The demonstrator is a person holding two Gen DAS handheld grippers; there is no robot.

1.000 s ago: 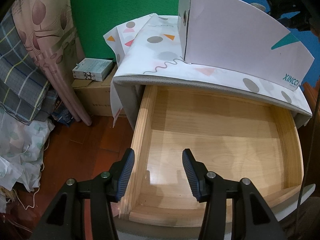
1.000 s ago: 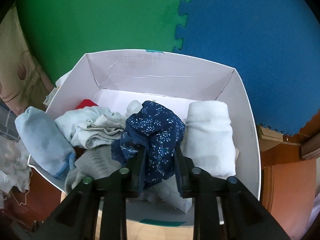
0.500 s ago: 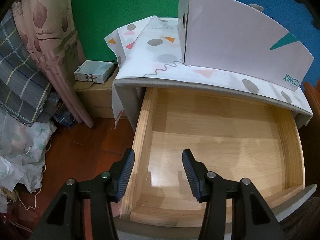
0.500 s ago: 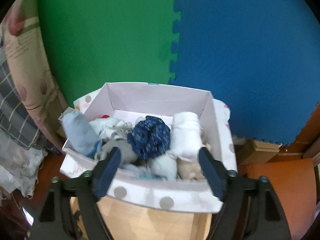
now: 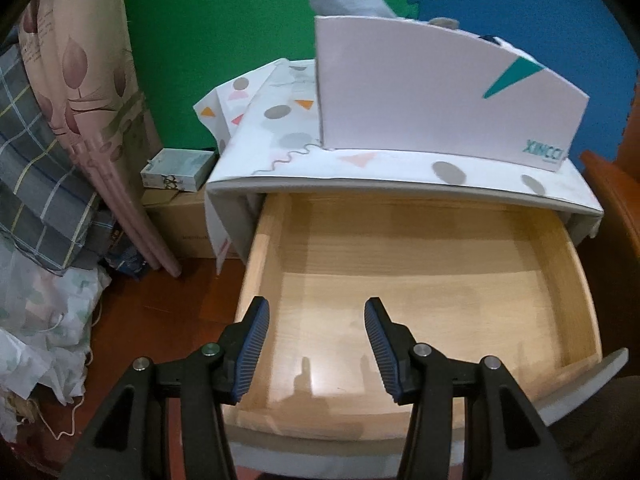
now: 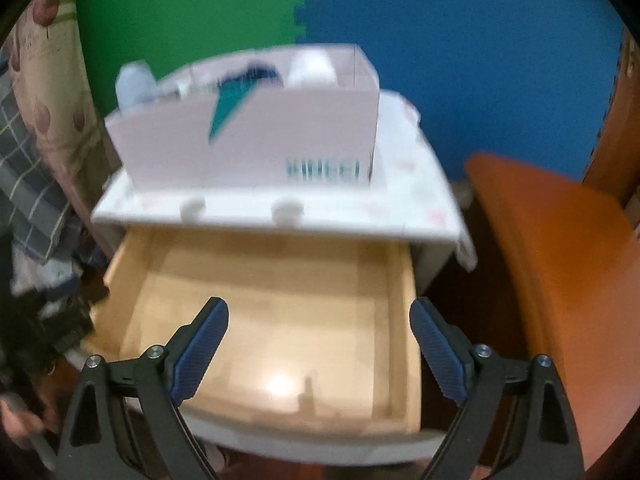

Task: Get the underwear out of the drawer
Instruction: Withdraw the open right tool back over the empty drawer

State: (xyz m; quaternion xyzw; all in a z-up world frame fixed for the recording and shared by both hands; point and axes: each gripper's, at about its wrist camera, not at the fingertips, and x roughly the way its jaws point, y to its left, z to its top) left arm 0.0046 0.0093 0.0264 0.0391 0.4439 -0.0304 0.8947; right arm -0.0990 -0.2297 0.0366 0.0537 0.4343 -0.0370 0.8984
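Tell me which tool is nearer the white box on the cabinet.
Hard to call; roughly equal. The left tool and the right tool both hang over the open drawer, short of the white box.

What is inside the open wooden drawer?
The drawer shows only its bare wooden bottom; no clothing is visible. Its back part is hidden under the cabinet top.

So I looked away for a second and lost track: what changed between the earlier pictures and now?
The right gripper let go of the dark blue patterned underwear into the white box, pulled back, and now hangs over the drawer, jaws opening with nothing between them. The left gripper stayed half open and unladen; the drawer stayed open.
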